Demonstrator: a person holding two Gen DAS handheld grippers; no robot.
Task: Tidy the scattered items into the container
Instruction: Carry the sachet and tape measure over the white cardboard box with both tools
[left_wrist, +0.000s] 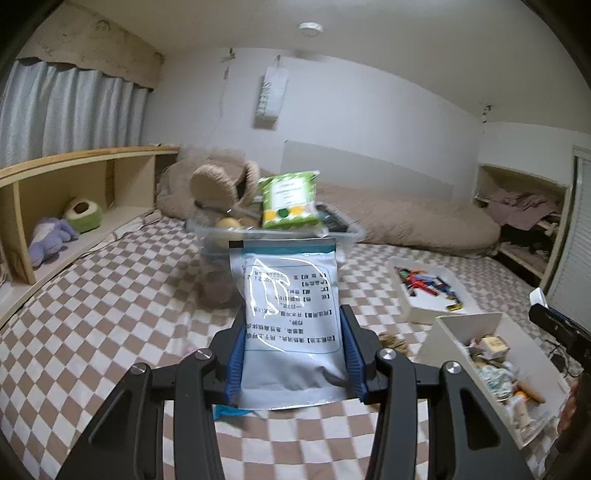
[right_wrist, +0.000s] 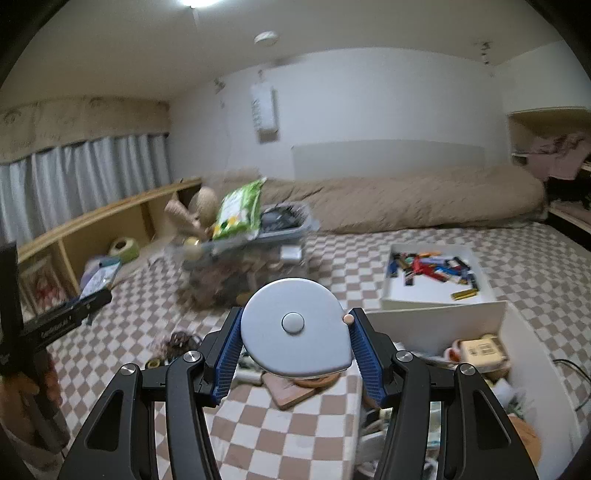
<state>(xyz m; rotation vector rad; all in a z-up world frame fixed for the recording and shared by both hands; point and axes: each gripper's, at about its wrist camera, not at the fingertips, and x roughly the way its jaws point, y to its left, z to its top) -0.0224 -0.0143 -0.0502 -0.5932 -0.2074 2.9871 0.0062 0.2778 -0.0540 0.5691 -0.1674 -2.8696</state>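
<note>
Both loads look bound for the clear bin (left_wrist: 275, 236) on the bed (left_wrist: 110, 295), already heaped, with a green pack (left_wrist: 288, 199) on top. Judging by that, each item should go over the bin's rim and be let go low, into a gap, so nothing slides off.

The left tongs (left_wrist: 295, 354), short of the bin, are closed on a grey pouch (left_wrist: 291, 314), gripped by its side edges and standing upright. The right tongs (right_wrist: 295, 343), also short of the bin (right_wrist: 258, 240), pinch a round grey tape case (right_wrist: 293, 328) by its rim.
</note>
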